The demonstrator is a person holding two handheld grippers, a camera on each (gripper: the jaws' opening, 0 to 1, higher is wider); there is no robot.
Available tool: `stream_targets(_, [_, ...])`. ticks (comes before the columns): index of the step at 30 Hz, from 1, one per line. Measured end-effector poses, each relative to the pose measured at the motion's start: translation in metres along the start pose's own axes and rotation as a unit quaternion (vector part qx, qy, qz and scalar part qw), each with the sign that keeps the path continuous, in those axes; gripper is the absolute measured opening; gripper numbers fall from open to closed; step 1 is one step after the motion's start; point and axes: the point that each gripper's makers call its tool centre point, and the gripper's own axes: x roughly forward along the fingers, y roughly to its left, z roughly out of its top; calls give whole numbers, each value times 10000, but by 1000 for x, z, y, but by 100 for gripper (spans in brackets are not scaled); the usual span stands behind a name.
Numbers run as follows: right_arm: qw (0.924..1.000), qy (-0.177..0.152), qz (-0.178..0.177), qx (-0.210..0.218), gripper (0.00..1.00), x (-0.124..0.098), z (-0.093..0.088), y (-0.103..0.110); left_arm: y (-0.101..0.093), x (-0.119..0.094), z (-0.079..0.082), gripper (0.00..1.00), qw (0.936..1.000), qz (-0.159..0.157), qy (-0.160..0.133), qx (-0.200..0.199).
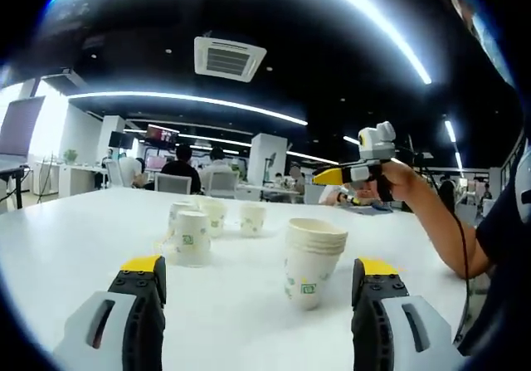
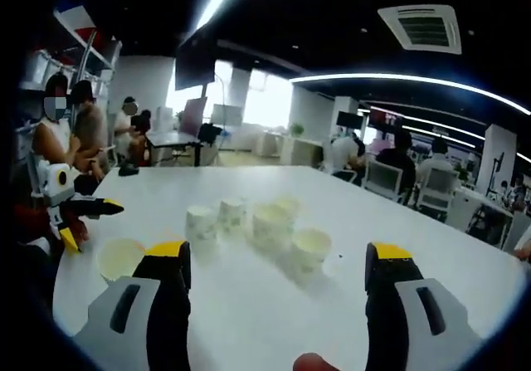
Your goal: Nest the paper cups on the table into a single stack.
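A stack of nested white paper cups (image 1: pixel 313 259) with green logos stands on the white table (image 1: pixel 66 255), just ahead of my left gripper (image 1: pixel 259 270), which is open and empty. Several single cups (image 1: pixel 192 236) stand farther back to the left. My right gripper (image 1: pixel 336 175) hovers above the table beyond the stack, held by a hand. In the right gripper view, that gripper (image 2: pixel 280 259) is open with nothing between its jaws. Several single cups (image 2: pixel 270 223) stand ahead of it. The stack (image 2: pixel 121 259) sits at the left, near my left gripper (image 2: pixel 83 217).
The table's (image 2: pixel 431 222) far edge borders an office with chairs (image 1: pixel 172 183), desks and seated people (image 2: pixel 62 143). A person's arm (image 1: pixel 440 222) reaches in from the right of the left gripper view.
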Motion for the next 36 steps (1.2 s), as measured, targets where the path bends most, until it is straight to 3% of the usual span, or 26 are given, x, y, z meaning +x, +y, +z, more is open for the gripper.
stream_targets(10, [9999, 88, 42, 82, 87, 5, -9, 1, 2, -1, -2, 97, 9999, 35, -92, -92])
stream_targets(36, [9996, 163, 101, 223, 83, 13, -17, 1, 0, 4, -14, 94, 9999, -9, 1, -130])
